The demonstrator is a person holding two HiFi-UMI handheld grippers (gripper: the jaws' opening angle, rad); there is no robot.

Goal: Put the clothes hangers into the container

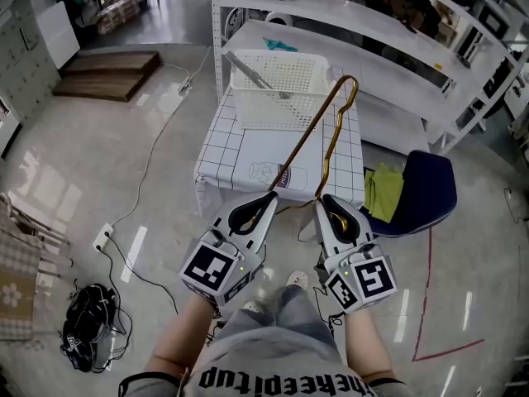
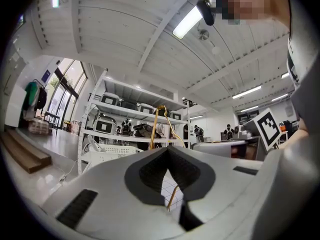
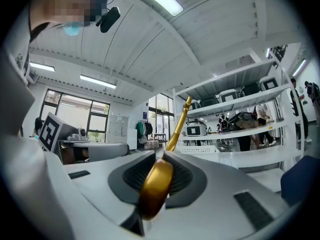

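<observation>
Together, left tool (image 1: 266, 201) pinching gold hanger (image 1: 318, 122) by thin wire, right tool (image 1: 329, 205) by thick end.

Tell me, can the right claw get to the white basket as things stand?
Probably yes. The right claw, shut on the gold hanger, faces the basket across the checked tabletop; nothing stands between them.

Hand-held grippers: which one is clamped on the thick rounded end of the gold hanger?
The right hand-held gripper: its jaws pinch the thick, rounded gold end of the hanger. The left hand-held gripper grips only its thin rod.
</observation>
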